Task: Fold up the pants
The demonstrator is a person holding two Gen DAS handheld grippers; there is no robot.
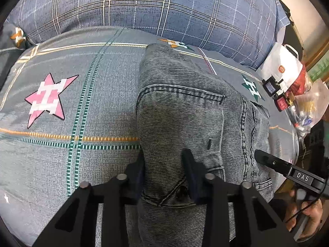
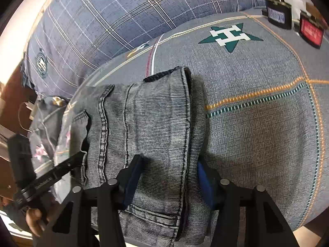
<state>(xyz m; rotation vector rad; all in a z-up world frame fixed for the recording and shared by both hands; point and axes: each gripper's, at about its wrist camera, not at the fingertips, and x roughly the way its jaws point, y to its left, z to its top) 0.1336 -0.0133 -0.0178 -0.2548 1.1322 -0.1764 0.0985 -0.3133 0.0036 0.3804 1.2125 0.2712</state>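
Folded pants [image 1: 185, 111] pinched between both tools' fingers.

Left wrist camera sits low behind left hand-held gripper [image 1: 166, 177], close over folded pants [image 1: 185, 113], facing along bed [image 1: 72, 103] toward plaid pillow [image 1: 164, 6]. Right wrist camera equally close behind right hand-held gripper [image 2: 170, 177], looking across same pants [image 2: 154, 113]. Shared: pants, bedspread, pillow [image 2: 102, 20], each other's gripper.
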